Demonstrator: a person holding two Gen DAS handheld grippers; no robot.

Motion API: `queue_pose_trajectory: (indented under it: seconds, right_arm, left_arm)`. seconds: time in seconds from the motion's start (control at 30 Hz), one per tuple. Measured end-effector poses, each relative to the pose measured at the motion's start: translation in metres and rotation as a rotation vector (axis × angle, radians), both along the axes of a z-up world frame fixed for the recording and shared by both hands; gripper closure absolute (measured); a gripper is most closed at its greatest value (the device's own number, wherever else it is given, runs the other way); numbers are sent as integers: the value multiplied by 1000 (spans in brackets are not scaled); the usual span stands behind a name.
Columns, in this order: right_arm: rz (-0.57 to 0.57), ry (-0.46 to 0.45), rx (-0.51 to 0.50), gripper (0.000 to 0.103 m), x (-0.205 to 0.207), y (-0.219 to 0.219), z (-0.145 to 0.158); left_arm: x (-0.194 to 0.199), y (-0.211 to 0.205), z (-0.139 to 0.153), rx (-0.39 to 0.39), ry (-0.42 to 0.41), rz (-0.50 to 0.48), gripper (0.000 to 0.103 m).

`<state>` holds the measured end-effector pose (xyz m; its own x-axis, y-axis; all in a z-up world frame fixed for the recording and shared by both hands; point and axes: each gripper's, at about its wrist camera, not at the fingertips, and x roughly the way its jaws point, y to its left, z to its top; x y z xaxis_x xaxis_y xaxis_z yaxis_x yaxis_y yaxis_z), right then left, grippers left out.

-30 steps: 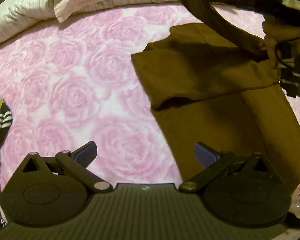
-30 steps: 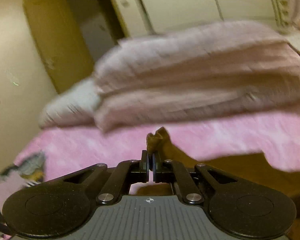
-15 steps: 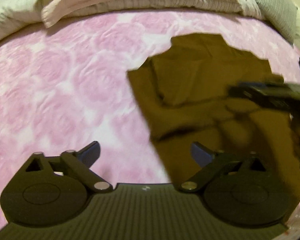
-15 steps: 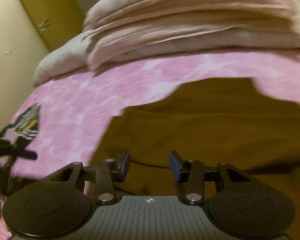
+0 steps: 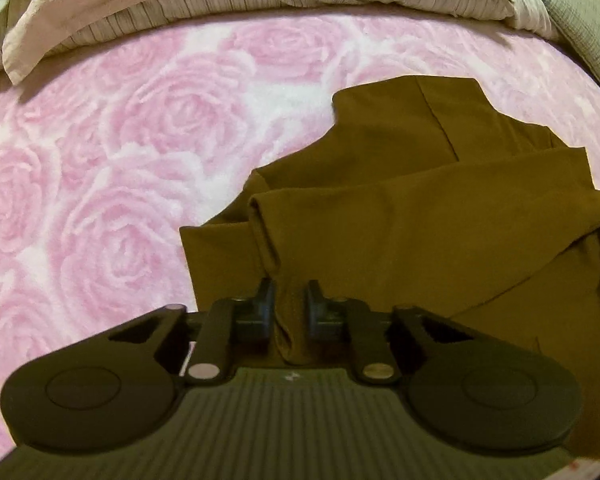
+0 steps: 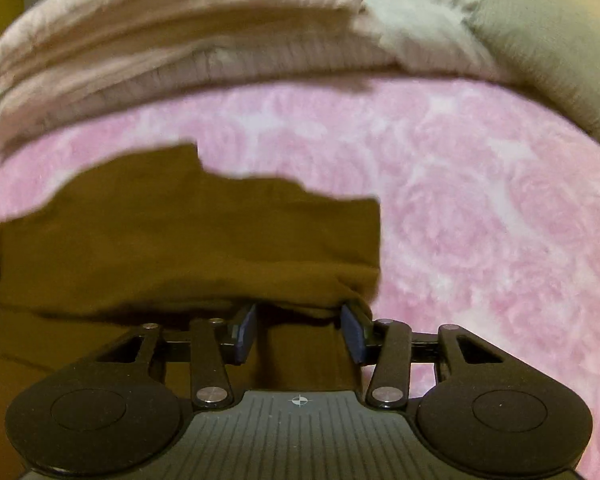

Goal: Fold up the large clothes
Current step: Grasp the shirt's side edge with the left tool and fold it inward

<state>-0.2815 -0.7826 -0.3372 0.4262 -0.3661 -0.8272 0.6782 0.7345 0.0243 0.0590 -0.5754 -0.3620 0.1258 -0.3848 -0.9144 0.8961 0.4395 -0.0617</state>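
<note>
Brown smooth-fabric garment (image 5: 400, 216) lies partly folded, layered and creased, on pink rose-pattern bedspread (image 5: 120, 168). Left gripper (image 5: 291, 312) fingers pinch a fold of it. Right gripper (image 6: 298, 334) fingers opening, nothing gripped.

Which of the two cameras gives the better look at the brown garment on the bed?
The left wrist view. There the brown garment is sharp, with its folded layers and edges plain, and a bunched bit pinched in the left gripper. The right wrist view shows the garment blurred, only its right part, with the opening right gripper over it.
</note>
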Motion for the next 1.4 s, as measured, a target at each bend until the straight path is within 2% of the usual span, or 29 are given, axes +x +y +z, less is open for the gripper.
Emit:
queue_pose_trajectory:
  seconds: [0.07, 0.2, 0.27, 0.37, 0.5, 0.6, 0.7, 0.83, 0.9, 1.0, 1.1, 1.17, 1.3, 1.37, 1.4]
  right_arm:
    - [-5, -8, -8, 60, -5, -2, 3]
    - [-62, -25, -51, 55, -23, 2, 7]
    - [-72, -13, -35, 51, -26, 1, 2]
    - [-91, -5, -1, 51, -23, -11, -13]
    - [-141, -28, -4, 51, -34, -25, -13]
    - [-180, -26, 8, 46, -41, -25, -19]
    - [-266, -61, 56, 45, -45, -26, -20]
    - [-324, -107, 116, 45, -58, -31, -19]
    - [-324, -103, 120, 44, -62, -28, -16]
    - [-325, -84, 106, 44, -67, -17, -3]
    - [-307, -85, 78, 44, -66, 2, 11]
    - [-256, -105, 63, 44, -61, 19, 15]
    - [-154, -109, 150, 44, -57, 42, -2]
    - [-156, -97, 207, 44, -67, 50, -15]
    - [-151, -102, 195, 44, -73, 55, -14]
  left_arm:
    - [2, 3, 10, -25, 3, 18, 100]
    - [3, 10, 43, -97, -47, 37, 100]
    - [2, 10, 44, -90, -26, 33, 100]
    - [-2, 9, 30, -52, -20, 19, 100]
    - [1, 23, 50, -135, -78, 97, 100]
    - [7, 28, 33, -78, -58, 112, 100]
    - [5, 28, 2, 27, 17, 71, 100]
    - [8, 33, 1, 11, 15, 73, 98]
    - [10, 39, 6, 9, 3, 90, 94]
    - [8, 52, 17, 14, -30, 105, 94]
    - [-3, 64, 33, -19, -55, 93, 94]
    - [-16, 65, 36, -47, -40, 62, 94]
    - [-39, 60, 11, -34, 2, 4, 93]
    - [-50, 62, -2, -3, -8, -28, 94]
    - [-57, 67, -2, -7, -30, -51, 94]
